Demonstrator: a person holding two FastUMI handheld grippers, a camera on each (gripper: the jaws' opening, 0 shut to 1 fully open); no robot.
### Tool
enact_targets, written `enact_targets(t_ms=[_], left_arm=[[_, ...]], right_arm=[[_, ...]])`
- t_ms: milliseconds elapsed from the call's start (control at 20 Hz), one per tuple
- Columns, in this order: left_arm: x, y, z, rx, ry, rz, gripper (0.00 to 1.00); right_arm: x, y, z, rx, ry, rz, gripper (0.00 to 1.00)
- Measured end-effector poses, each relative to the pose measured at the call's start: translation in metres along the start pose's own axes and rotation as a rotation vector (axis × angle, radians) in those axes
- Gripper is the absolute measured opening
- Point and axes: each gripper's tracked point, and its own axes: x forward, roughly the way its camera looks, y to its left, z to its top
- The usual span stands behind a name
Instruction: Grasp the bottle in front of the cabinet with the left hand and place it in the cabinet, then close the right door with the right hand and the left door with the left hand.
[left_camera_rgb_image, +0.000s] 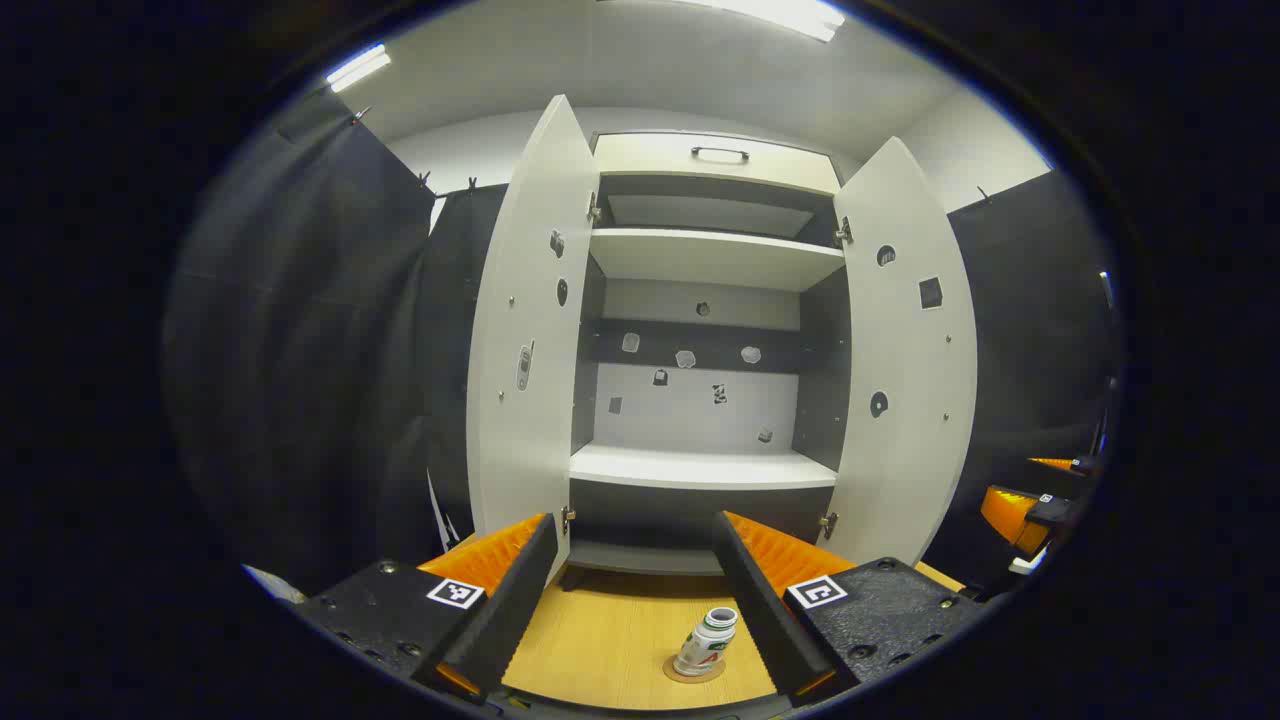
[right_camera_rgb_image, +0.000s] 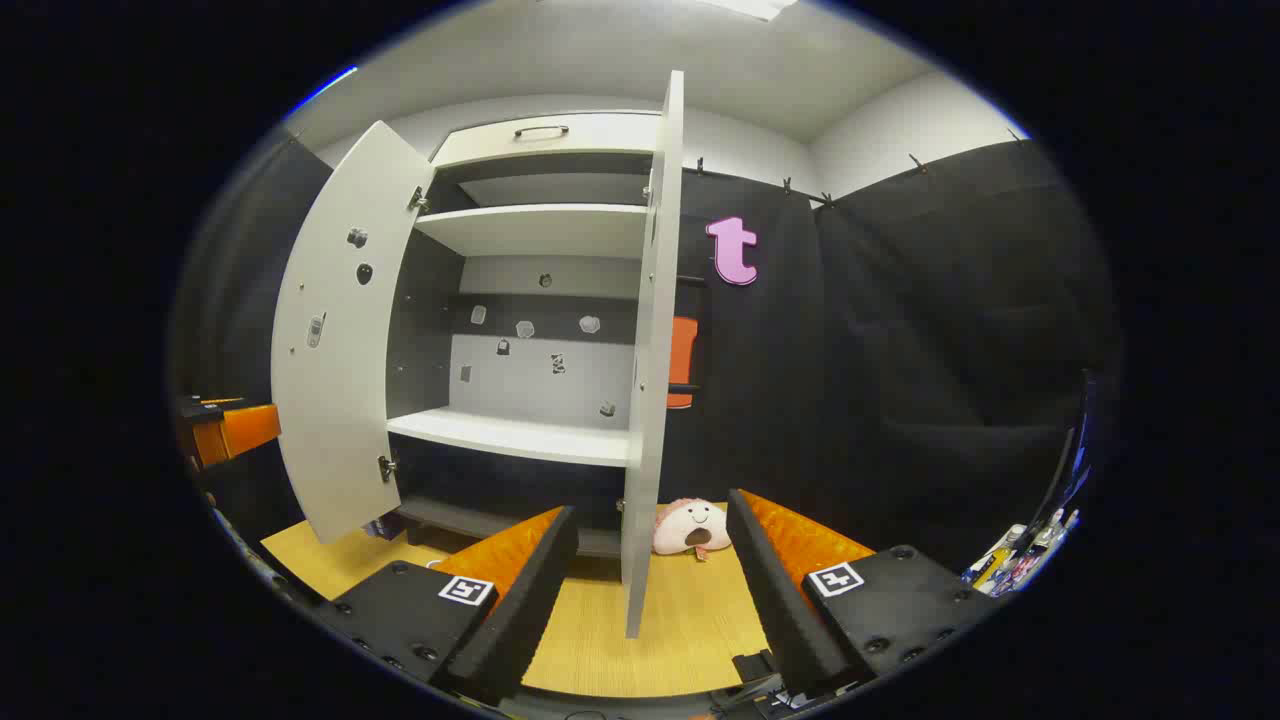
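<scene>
In the left gripper view, the left gripper (left_camera_rgb_image: 635, 590) spreads wide at the frame's bottom, holding nothing. The bottle (left_camera_rgb_image: 706, 642) stands between its fingers, untouched, on a round coaster (left_camera_rgb_image: 693, 672) (wooden table (left_camera_rgb_image: 610, 640) beneath). Beyond, at centre, the cabinet (left_camera_rgb_image: 705, 340) has the left door (left_camera_rgb_image: 530, 340) and right door (left_camera_rgb_image: 905, 360) both open.

In the right gripper view, the right gripper (right_camera_rgb_image: 650, 590) is equally wide and empty, with the right door's edge at centre and a plush toy (right_camera_rgb_image: 690, 526) just behind.

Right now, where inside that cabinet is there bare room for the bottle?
The white middle shelf between the two open doors is bare, as is the upper shelf. Tightest spot: the bottle stands between the left hand-held gripper fingers.
</scene>
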Motion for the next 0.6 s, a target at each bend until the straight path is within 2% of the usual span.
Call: enact_targets(t_ms=[150,200,400,600], left_arm=[[-0.007,-0.012,-0.002,-0.005,0.005,0.025,0.95],[-0.01,-0.014,0.0,0.0,0.0,0.036,0.95],[-0.019,-0.019,0.0,0.014,-0.004,0.078,0.95],[-0.018,-0.02,0.0,0.011,-0.005,0.081,0.95]], right_arm=[[0.004,-0.005,-0.001,0.019,0.005,0.04,0.98],[0.005,-0.008,-0.002,0.015,0.005,0.046,0.9],[0.009,-0.015,-0.005,0.018,0.005,0.083,0.9],[0.009,-0.021,-0.006,0.024,0.004,0.065,0.9]])
